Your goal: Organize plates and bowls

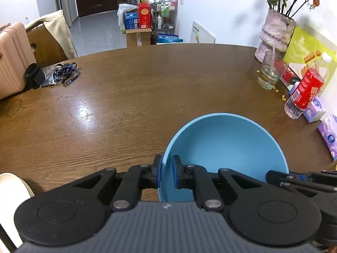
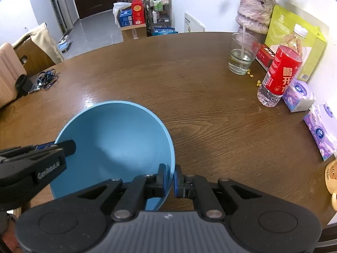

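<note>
Left gripper jaws clamped on near-left rim of round light-blue plastic bowl; right gripper jaws clamped on opposite rim. Bowl above brown wooden worktop.

The blue bowl has its near rim hidden behind the left gripper; a cream dish is cut off.
</note>
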`<state>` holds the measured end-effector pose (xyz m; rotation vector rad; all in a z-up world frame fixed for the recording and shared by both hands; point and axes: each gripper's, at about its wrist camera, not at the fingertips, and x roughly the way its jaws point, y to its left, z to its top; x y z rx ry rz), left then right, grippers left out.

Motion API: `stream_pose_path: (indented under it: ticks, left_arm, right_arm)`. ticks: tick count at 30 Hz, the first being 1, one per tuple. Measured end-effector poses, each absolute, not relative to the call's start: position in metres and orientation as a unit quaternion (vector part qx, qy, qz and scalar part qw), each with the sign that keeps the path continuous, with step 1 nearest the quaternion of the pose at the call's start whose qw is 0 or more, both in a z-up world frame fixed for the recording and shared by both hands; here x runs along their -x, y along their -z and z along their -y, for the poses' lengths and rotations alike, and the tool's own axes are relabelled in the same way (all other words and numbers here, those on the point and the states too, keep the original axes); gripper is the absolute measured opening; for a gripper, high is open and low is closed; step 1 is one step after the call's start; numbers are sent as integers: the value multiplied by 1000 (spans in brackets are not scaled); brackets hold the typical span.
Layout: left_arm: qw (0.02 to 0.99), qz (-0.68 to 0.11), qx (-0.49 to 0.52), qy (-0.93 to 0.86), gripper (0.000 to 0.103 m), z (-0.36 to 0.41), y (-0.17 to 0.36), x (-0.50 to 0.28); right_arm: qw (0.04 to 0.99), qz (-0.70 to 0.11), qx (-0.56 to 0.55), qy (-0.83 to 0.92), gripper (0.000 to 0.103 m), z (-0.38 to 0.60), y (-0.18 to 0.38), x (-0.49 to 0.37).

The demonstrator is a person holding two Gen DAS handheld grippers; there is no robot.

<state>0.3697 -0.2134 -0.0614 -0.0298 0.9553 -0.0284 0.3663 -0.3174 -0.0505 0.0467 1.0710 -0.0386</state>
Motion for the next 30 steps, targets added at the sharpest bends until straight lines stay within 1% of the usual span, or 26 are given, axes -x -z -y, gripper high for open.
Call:
stream_pose_path:
  ticks: [11,15,16,17,18,19,21,22,23,24,25,26,27,28,29,30]
  left_arm:
    - [884,-467,13,10,11,214,71,-371]
    - [888,-459,20,12,15,212,67,-369]
    - [889,-457,21,13,21,211,65,-369]
    - [891,-454,23,13,33,209,63,-367]
    - [893,-449,24,10,40,208,60,-366]
    - [896,-443,23,6,50,207,57,-364]
    - [900,-435,23,4,55,204,52,-361]
    - [902,-432,26,3,61,202,50,-359]
    - [903,-428,27,1,69,200,48,-357]
    - [905,-424,29,-1,73,198,47,-355]
    - [907,-420,30,-4,81,196,45,-353]
    - [909,-415,33,-5,87,194,44,-350]
    - [911,-412,36,-6,89,191,42,-347]
    - [912,-409,40,-6,95,188,41,-344]
    - [913,-405,44,-7,103,186,40,-341]
    - [914,-402,49,-8,103,184,39,-338]
  right_arm:
    - [856,-517,-18,3,8,322,61,-370]
    - [858,-513,-28,-9,14,324,60,-371]
    - [860,-510,-29,-11,15,325,58,-371]
    - [862,-506,-30,-15,20,325,57,-371]
    - [863,-503,-33,-19,26,326,56,-370]
    - [865,-500,-35,-22,30,327,55,-370]
    - [870,-492,-37,-25,51,329,51,-367]
    - [872,-488,-39,-27,56,331,50,-366]
    - [874,-484,-39,-28,62,332,48,-365]
    - [876,-479,-40,-29,68,333,47,-363]
    - [878,-476,-42,-30,71,335,45,-361]
    - [879,-473,-44,-31,80,336,44,-360]
    - [881,-469,-47,-33,88,338,43,-358]
    - [883,-465,-50,-35,90,340,41,-356]
    - [884,-463,-52,-37,90,342,40,-353]
    - [885,-461,-52,-38,91,342,39,-352]
